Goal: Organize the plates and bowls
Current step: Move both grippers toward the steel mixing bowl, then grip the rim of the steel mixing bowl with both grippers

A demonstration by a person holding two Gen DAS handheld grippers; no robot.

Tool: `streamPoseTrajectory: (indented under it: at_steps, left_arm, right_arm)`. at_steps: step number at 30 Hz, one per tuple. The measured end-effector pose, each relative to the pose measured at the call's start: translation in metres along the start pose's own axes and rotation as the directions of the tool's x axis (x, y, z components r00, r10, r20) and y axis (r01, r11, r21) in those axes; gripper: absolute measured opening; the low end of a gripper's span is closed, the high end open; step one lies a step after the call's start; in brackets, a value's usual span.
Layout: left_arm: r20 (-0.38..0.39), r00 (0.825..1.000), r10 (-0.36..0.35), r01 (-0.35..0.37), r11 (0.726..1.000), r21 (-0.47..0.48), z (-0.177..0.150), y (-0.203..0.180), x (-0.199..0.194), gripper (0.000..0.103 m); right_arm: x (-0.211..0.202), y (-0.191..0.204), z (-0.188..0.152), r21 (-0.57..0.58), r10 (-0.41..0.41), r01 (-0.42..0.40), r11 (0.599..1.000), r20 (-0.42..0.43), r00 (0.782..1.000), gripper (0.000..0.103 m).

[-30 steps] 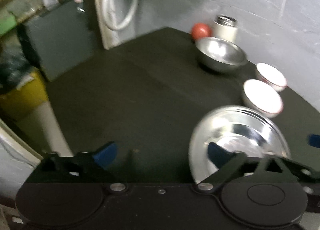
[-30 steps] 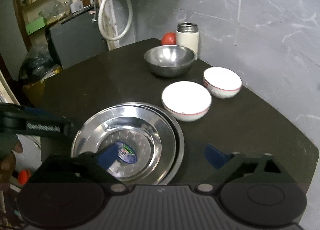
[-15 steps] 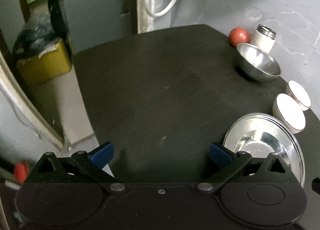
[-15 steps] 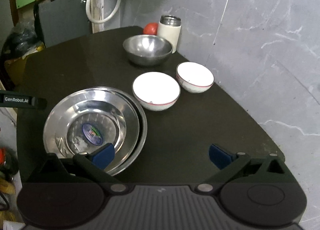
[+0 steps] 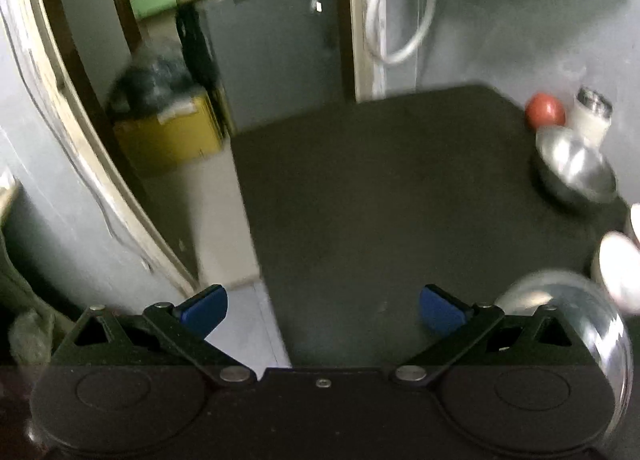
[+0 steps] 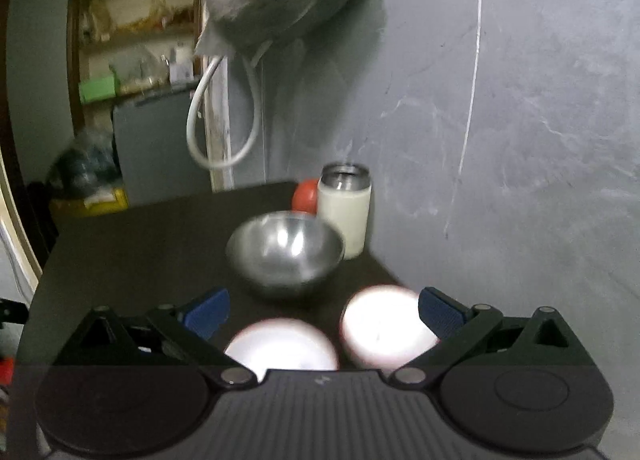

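Plates [image 5: 576, 300] of shiny steel sit at the near right edge of the dark table [image 5: 380, 199] in the left wrist view, apparently nested one in the other, though blur makes that hard to confirm. Two white bowls [image 6: 384, 328] stand side by side and apart from each other just ahead of the right gripper [image 6: 324, 310], and a steel bowl [image 6: 286, 250] rests beyond them, beside a white flask [image 6: 346, 211] and a red ball [image 6: 306, 195]. By my reading the plates are gathered, while the bowls are not yet stacked, so roughly half the job is left. The right gripper's jaws are spread wide and hold nothing; the left gripper [image 5: 324, 306] hangs over the table's near edge, jaws likewise apart and empty.
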State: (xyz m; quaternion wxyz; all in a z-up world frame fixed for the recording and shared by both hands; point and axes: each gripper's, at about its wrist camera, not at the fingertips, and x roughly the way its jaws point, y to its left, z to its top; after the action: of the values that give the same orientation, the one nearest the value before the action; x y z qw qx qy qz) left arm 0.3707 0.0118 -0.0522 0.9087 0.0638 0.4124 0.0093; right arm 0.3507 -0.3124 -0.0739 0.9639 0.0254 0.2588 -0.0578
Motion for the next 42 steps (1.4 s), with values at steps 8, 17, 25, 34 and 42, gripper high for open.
streamPoseTrajectory:
  at_steps: [8,17,25,34,42]
  left_arm:
    - [0.092,0.995,0.041,-0.043,0.999,0.014,0.065,-0.099,0.014,0.102]
    - [0.021,0.998,-0.06,0.059,0.997,0.039,0.094,-0.181,0.068,0.102]
    - [-0.109,0.992,-0.067,0.062,0.997,-0.046,0.095,-0.189,0.111,0.102]
    - [-0.158,0.976,-0.152,0.133,0.983,-0.125,0.092,-0.188,0.12,0.079]
    - [-0.147,0.953,-0.266,0.244,0.957,-0.156,0.092,-0.194,0.118,0.015]
  right_arm:
    - [0.071,-0.047,0.033,0.047,0.13,-0.126,0.991,-0.117,0.985,0.103]
    - [0.119,-0.054,0.034,0.017,0.185,-0.186,0.982,-0.198,0.963,0.081]
    - [0.143,-0.051,0.029,0.001,0.221,-0.229,0.973,-0.264,0.939,0.076]
    - [0.156,-0.051,0.031,0.001,0.258,-0.266,0.964,-0.248,0.934,0.038]
    - [0.159,-0.05,0.032,0.008,0.301,-0.309,0.951,-0.256,0.919,0.029]
